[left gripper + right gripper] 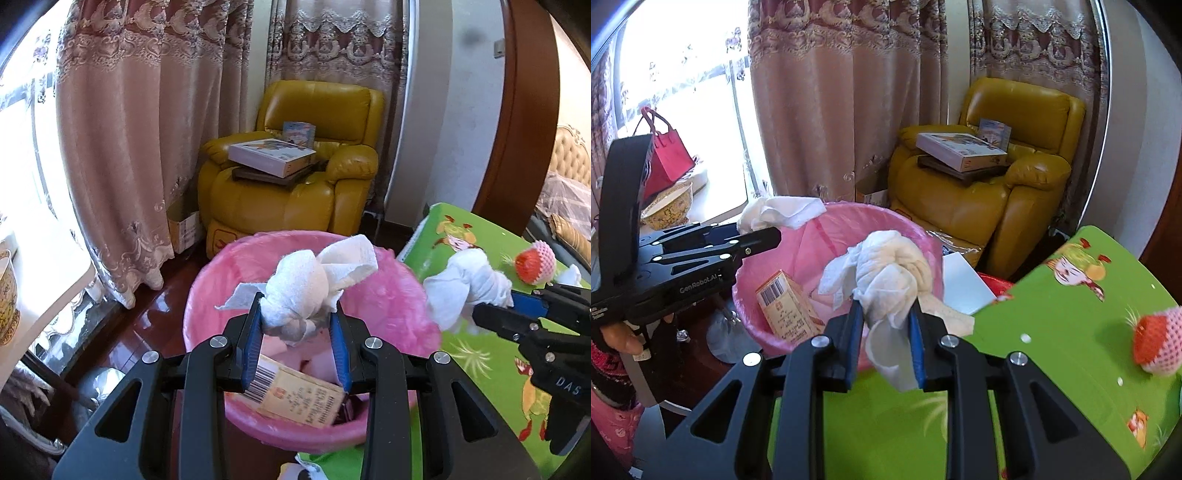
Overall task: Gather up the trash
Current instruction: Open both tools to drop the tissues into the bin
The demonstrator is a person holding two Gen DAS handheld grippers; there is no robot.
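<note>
likely home: armchair (291, 173), curtains (122, 147)

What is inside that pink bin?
In the pink bin, a yellowish carton with a barcode leans against the liner, pale pink pieces beside it. The bottom is hidden by the claws' tissue wads.

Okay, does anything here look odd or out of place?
One thing: a red fruit in a pink foam net lies on the green table, near its edge. Otherwise, each gripper carries a paper wad by the pink bin.

Your left gripper (299, 317) holds its tissue wad (299, 291) over the bin (388, 295), carton (295, 397) inside; the table (480, 354) lies right, armchair (288, 192) beyond.
</note>
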